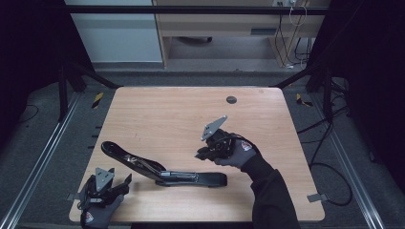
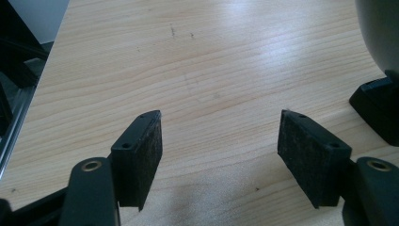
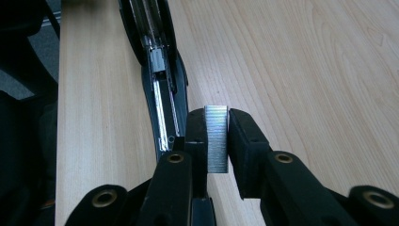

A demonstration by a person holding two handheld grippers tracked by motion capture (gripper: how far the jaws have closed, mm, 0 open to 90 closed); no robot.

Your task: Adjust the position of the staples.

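- The right gripper (image 3: 217,141) was seen pinching a silvery metal strip of staples (image 3: 216,139) between its two black pads, the strip held on edge with its long axis running along the jaws.
- Just beyond the jaws in the right gripper view, the open black desk stapler (image 3: 162,89) lay on the table, its bright metal staple channel (image 3: 162,120) exposed and facing up.
- The channel's long axis was seen running away from the gripper, roughly parallel to the held strip and slightly to its left in that view; the strip was not yet over the channel.
- In the high view, the right gripper (image 1: 204,151) was held above the table, just behind the stapler's base, with the raised stapler arm (image 1: 125,157) slanting off toward the left.
- The coming move was judged to turn on this offset: the strip had to be brought sideways over the channel and lowered in line with it.
- The left gripper (image 1: 114,187) rested near the front left corner of the pale wooden table (image 1: 181,114), its jaws spread with nothing between them, close to the stapler's raised end.
- The right hand was nearer the channel.
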